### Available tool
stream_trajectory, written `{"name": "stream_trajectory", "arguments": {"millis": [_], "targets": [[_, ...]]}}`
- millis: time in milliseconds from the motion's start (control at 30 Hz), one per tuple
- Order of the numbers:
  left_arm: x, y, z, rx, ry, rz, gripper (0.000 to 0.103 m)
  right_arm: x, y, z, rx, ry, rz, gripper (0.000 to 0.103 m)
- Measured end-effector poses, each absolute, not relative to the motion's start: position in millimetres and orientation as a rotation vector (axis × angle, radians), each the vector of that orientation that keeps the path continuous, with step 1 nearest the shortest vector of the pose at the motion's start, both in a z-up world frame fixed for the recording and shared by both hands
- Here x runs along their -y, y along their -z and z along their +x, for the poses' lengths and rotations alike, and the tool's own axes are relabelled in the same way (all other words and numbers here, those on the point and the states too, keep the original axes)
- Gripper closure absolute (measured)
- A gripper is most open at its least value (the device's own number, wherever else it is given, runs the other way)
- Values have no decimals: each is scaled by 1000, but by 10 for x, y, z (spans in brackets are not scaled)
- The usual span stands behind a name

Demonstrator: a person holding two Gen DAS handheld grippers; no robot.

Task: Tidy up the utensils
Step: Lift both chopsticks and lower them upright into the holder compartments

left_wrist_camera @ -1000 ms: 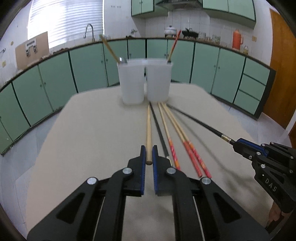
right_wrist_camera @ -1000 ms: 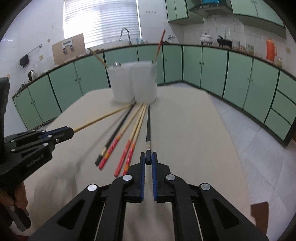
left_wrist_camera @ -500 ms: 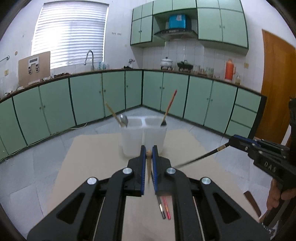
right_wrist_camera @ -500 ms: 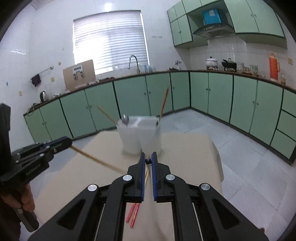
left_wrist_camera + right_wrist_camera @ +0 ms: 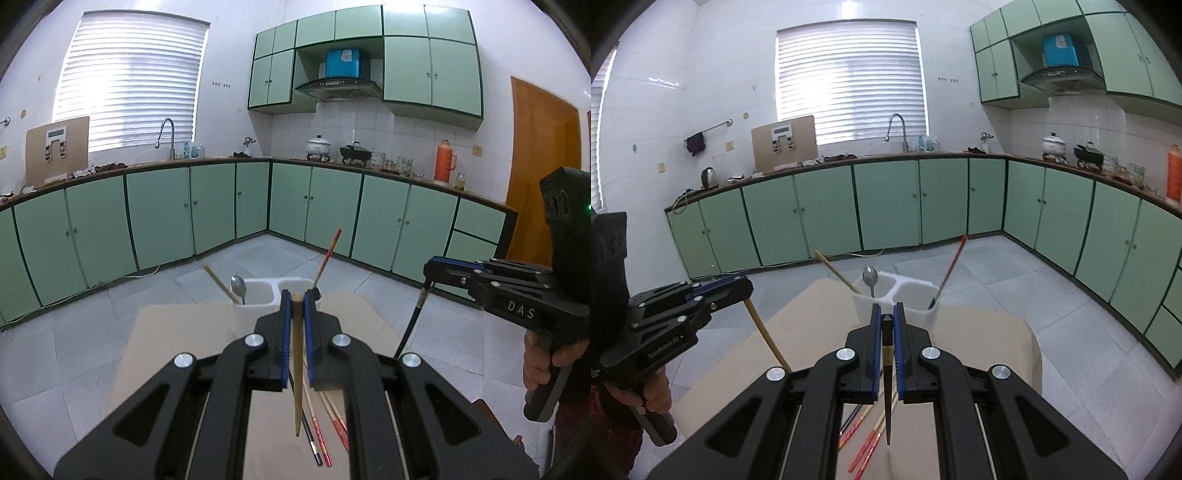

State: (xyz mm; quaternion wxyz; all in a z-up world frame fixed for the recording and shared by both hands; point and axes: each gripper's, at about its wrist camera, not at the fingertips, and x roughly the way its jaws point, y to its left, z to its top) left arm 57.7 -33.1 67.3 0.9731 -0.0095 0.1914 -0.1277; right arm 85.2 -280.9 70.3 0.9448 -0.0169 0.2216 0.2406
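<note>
Plenty of open tabletop left of the white two-cup holder; loose chopsticks cluttering the near middle.

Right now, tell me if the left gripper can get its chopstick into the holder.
Probably yes. The left gripper grips the wooden chopstick hanging above the table; the white holder ahead stands open-topped, with nothing between.

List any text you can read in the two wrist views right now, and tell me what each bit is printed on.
"DAS": white letters on the side of the right gripper, seen from the left wrist.
"GenRobot.AI", small and soft, so this is my best reading: on the side of the left gripper, seen from the right wrist.
Cardboard panel by the window: printed marks, too small to read.
Blue box above the range hood: label unreadable.
</note>
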Motion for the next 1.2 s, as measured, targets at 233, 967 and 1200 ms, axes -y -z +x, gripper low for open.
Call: {"name": "stream_trajectory", "arguments": {"millis": [233,967,1200], "targets": [[325,-1001,765,-307,248,2,97,2748,-1110,1080,-375,-505,-34,97],[592,-1231,2341,-268,189,52,97,2471,-1074,2701,-386,-437,13,97],[486,-829,2630,-362,179,46,97,2427,-655,2806,-455,-432,0,97]]}}
